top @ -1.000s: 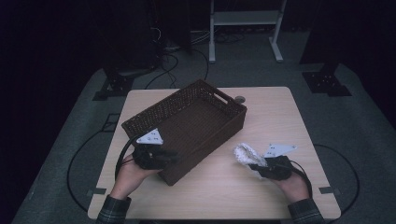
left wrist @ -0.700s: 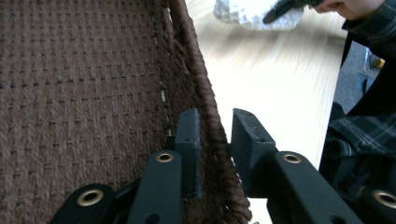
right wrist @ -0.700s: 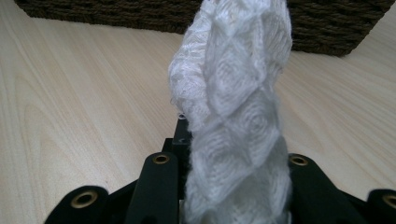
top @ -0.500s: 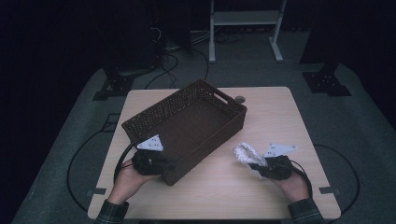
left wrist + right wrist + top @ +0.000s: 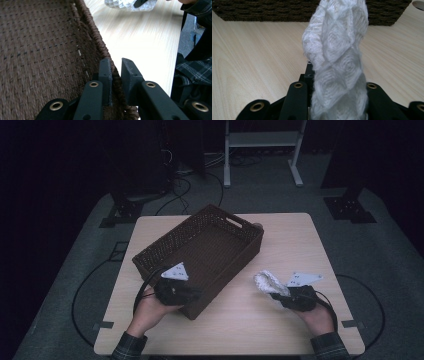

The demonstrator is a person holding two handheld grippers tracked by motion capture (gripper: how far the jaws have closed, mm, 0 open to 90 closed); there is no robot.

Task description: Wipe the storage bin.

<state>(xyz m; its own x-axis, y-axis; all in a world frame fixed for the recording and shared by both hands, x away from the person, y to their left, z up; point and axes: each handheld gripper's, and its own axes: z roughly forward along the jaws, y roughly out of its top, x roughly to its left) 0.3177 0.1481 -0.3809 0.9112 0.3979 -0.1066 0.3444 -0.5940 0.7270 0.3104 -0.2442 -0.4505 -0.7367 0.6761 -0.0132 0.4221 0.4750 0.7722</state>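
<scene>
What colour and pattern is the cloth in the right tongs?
White cloth, with a quilted diamond pattern; the right gripper view shows it best.

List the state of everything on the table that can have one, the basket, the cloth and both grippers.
Basket: upright, nothing seen inside, near wall pinched.
White cloth: bunched, held off the table.
Left gripper: its fingers have just been closing, now clamped on the basket wall.
Right gripper: shut on the white cloth.

The basket is dark brown woven fibre, rough and matt, its rim a thick twisted cord. The cloth is white, soft, with a quilted diamond texture. The counter is pale smooth wood-grain laminate. Both claws look like matt black plastic with brass-coloured rivets
</scene>
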